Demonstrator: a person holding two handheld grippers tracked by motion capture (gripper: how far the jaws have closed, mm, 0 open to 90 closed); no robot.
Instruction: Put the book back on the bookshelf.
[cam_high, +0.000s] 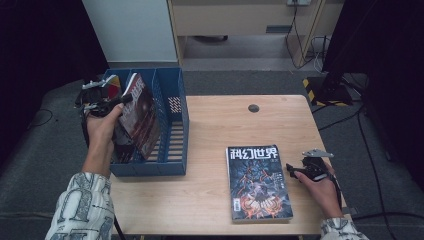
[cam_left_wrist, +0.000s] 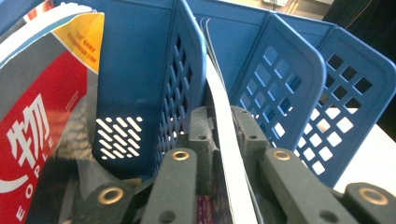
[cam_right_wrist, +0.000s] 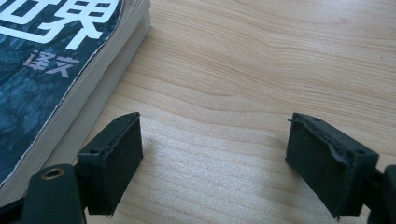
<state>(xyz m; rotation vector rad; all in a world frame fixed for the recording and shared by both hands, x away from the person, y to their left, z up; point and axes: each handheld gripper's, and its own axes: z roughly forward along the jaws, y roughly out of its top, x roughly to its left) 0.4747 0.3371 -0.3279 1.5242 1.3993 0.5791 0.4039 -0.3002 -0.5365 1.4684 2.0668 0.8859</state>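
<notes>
Two magazines in the blue file rack (cam_high: 172, 125), left gripper (cam_high: 122, 99) grasping one magazine (cam_high: 142, 117), right gripper (cam_high: 295, 171) released beside a third (cam_high: 257, 182).

Patterned sleeves and black two-jaw grippers

The person is wearing white sleeves (cam_high: 80, 207) printed with grey-black markings; the left gripper (cam_high: 117, 100) is showing black links with brass rivets and dark screws, and the right gripper (cam_high: 292, 170) is carrying a grey plate (cam_high: 317, 153) on top, its blocky pads (cam_right_wrist: 116, 158) looking worn.
</notes>
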